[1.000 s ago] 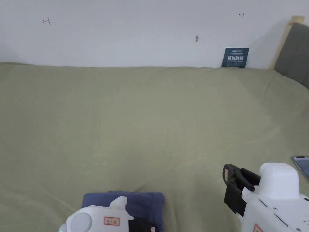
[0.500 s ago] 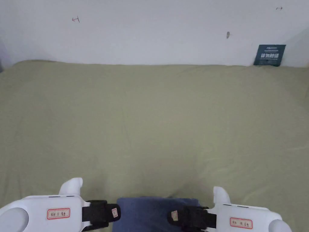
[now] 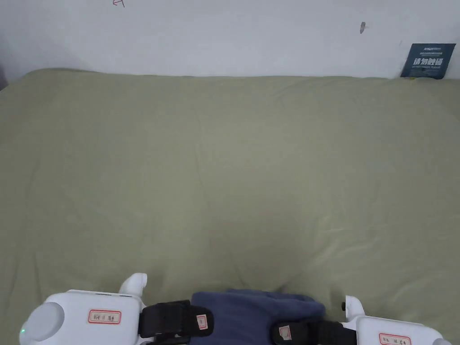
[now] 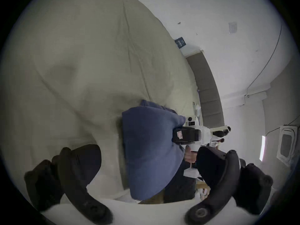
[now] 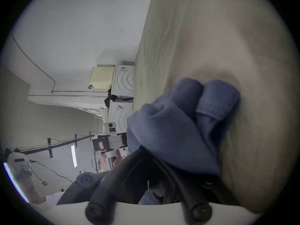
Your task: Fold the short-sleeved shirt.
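Right gripper [image 5: 151, 157] pinches one side of the folded blue shirt [image 3: 251, 314] at the near edge of the green bed [image 3: 233, 179]; left gripper [image 4: 148, 162] is spread wide, shirt between its jaws

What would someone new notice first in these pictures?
A folded dark blue shirt lies at the near edge of a wide olive green bed sheet. The right gripper is clamped on the shirt's right end, and the left gripper straddles its left end with jaws spread wide. A small dark blue sign leans against the white wall, far right.
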`<state>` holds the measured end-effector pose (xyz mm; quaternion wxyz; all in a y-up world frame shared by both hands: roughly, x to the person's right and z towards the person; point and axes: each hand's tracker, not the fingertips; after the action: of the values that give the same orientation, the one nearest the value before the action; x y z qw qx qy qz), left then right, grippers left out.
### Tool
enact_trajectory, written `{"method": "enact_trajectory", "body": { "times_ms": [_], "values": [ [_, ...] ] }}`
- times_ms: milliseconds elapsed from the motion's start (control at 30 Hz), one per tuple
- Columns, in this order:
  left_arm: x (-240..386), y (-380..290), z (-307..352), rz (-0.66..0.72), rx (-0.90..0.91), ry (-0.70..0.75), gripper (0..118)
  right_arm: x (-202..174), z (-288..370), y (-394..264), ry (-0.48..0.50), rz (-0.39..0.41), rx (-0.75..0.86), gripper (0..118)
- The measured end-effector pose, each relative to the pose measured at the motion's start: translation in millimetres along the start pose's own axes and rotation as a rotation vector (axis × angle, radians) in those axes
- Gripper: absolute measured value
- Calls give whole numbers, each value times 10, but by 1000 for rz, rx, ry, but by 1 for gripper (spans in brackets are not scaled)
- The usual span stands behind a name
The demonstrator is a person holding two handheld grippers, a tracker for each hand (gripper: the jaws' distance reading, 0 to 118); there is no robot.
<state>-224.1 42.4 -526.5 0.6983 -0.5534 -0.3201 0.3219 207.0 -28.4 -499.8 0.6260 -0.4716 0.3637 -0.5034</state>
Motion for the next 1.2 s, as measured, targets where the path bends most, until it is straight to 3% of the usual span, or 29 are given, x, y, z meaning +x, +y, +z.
{"method": "enact_trajectory", "body": {
  "times_ms": [133, 167, 200, 233, 267, 300, 367, 600, 967, 1200],
  "values": [
    [-37, -1, -291, -6, -15, -158, 116, -49, -20, -35, -1, -10, 7, 2],
    [-48, 18, -318, -4, -13, -166, 111, -37, -12, -21, -1, -12, 7, 2],
    [-61, 40, -324, 0, -13, -165, 91, -47, -13, -24, -3, -15, 8, 2],
    [-85, 62, -309, 36, 9, -145, 39, -74, -14, -30, -9, -13, 7, 2],
    [-107, 70, -305, 51, 14, -70, 27, -106, -9, -34, -18, -8, 11, 2],
    [-164, 68, -306, 15, 4, -18, 27, -124, -1, -21, -29, -3, 16, 2],
    [-205, 65, -275, 52, -16, -104, 27, -232, -4, -31, -85, 31, 24, 2],
    [-197, 189, 170, 59, -1, -105, 27, -637, 115, -87, -109, 113, 88, 2],
    [-941, 710, 2744, 73, 176, 257, 27, -945, -24, -166, -124, 195, 106, 2],
    [-1223, 1213, 3253, 65, 160, 354, 27, -973, -123, -214, -155, 197, 112, 2]
  ]
}}
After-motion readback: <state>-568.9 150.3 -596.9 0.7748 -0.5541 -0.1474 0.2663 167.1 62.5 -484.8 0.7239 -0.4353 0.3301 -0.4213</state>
